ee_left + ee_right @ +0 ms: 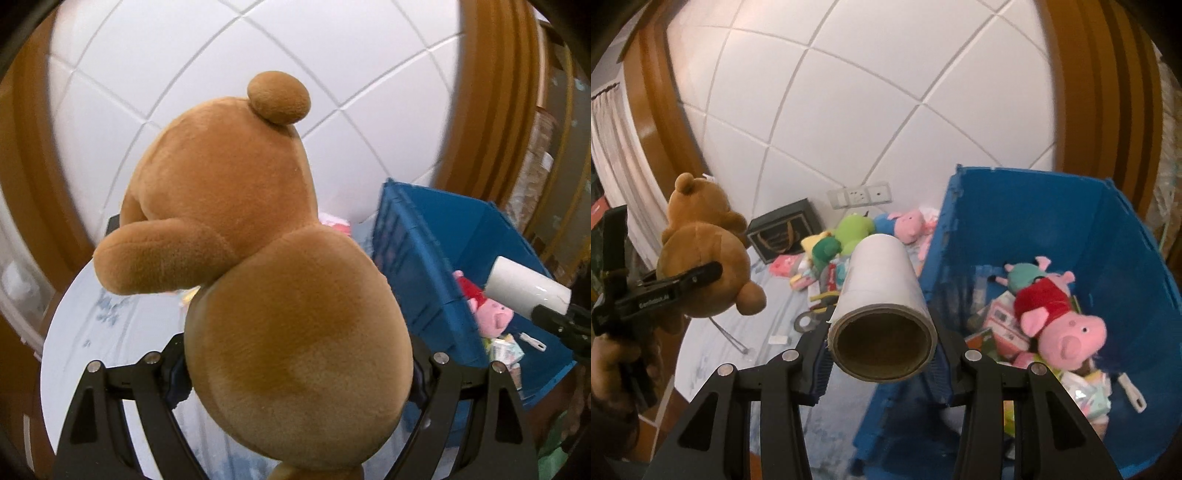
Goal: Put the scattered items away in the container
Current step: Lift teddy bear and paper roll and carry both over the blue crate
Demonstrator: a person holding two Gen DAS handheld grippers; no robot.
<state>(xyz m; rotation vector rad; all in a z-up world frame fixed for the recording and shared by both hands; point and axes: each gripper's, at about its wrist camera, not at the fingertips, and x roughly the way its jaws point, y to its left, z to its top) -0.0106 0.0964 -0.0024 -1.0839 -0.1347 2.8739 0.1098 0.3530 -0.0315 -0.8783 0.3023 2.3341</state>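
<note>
Brown teddy bear [280,266]: clamped at the lower body between the jaws of the left gripper [299,373], which stand wide around the plush; raised clear of the bed, head and one round ear toward the white tiled wall [229,55].
Same bear, right wrist view [701,269]: seen at the left edge, with one black finger of the left gripper [665,291] across its belly and a person's hand [613,369] on the handle below.
White roll [882,299]: paper or film wound on a brown cardboard core, gripped across its near end by the right gripper [882,373], jaws narrow and pressing both sides; open core end faces the camera.
Blue crate [1126,258]: the container, just right of the roll, walls upright, top open.
Crate contents: pink pig plush in a red dress [1060,321], a second small pig plush in teal [1027,273] behind it, small boxes and packets beneath, a white utensil handle [1134,395].
Bed surface [738,343]: pale sheet with faint blue print.
Still scattered on it: green frog plush [849,229], pink pig plush in blue [905,221], pink packets, a tape ring [805,321].
Dark box [783,229]: against the wall, beside a wall socket plate [858,194].
</note>
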